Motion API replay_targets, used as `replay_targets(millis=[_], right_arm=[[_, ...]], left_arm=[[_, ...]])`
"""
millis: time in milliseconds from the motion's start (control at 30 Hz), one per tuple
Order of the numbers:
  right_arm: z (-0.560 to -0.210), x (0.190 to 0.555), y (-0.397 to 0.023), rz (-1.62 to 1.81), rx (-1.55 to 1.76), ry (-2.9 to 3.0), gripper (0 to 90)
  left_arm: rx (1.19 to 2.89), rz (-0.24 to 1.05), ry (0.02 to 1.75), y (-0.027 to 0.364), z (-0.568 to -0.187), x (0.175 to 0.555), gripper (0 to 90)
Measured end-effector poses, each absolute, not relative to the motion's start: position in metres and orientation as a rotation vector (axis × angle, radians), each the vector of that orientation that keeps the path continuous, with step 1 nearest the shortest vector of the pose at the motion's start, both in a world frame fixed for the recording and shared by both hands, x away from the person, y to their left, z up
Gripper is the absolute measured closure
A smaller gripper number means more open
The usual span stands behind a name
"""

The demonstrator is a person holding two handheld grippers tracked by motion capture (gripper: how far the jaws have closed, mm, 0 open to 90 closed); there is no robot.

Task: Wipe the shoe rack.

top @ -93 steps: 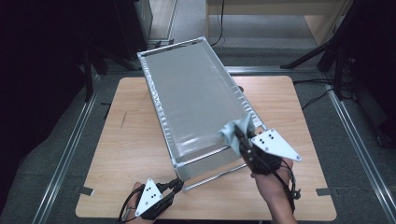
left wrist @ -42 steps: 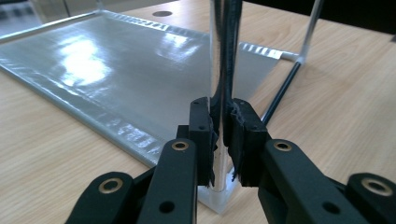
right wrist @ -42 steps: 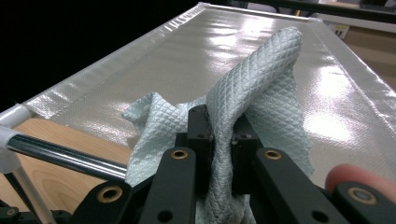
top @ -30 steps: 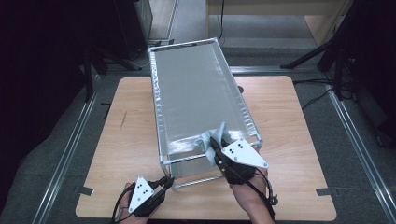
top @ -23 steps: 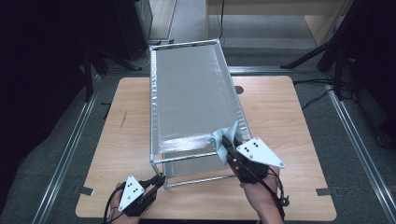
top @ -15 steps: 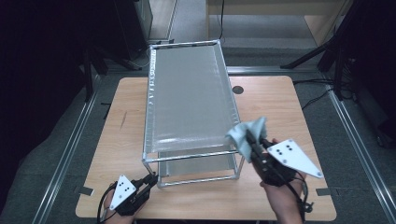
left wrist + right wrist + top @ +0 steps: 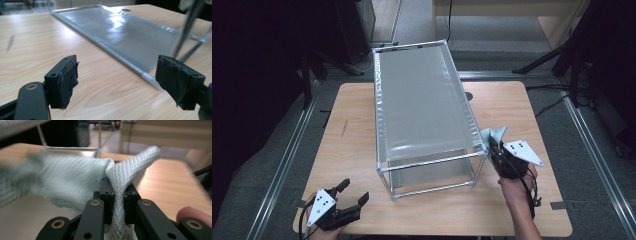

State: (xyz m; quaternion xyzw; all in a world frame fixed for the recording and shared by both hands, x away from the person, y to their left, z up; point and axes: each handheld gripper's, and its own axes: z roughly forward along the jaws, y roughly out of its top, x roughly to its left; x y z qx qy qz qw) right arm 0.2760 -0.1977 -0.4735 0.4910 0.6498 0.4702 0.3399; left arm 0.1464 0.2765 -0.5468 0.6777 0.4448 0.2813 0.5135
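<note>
Right tool (image 7: 495, 149) clamped on pale cloth (image 7: 493, 135) at rack (image 7: 422, 100) 4 o'clock corner, left tool (image 7: 353, 192) jaws just sprung wide, nothing between, tabletop (image 7: 352, 145) 7 o'clock edge

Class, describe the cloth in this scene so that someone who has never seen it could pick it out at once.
Start at the wooden table and find the tall metal frame with a silvery sheet on top. At the frame's near right corner, the right gripper pinches the cloth between shut jaws. It is the one soft thing there: pale grey-green with a quilted diamond weave, bunched and folded.
</note>
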Motion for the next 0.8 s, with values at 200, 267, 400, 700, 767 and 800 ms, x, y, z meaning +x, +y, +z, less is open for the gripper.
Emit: replay_targets(millis=[200, 267, 400, 700, 767, 800], right_arm=[[-0.486, 0.274, -0.18, 1.309, 1.289, 1.801, 82.9], [-0.489, 0.272, -0.176, 1.341, 1.299, 1.835, 82.9], [-0.494, 0.264, -0.161, 1.354, 1.255, 1.897, 82.7], [-0.507, 0.282, -0.177, 1.23, 1.355, 1.768, 73.1], [-0.516, 0.29, -0.189, 1.214, 1.387, 1.754, 66.4], [-0.52, 0.292, -0.193, 1.218, 1.376, 1.76, 60.8]], left_arm=[[1.643, 0.68, 1.038, 0.274, -0.545, 0.143, 18.5], [1.657, 0.672, 1.021, 0.27, -0.546, 0.144, 19.2], [1.672, 0.671, 0.993, 0.265, -0.545, 0.143, 24.5], [1.636, 0.697, 1.058, 0.282, -0.544, 0.147, 24.8], [1.615, 0.712, 1.095, 0.288, -0.545, 0.149, 21.5], [1.608, 0.726, 1.115, 0.29, -0.545, 0.15, 20.0]])
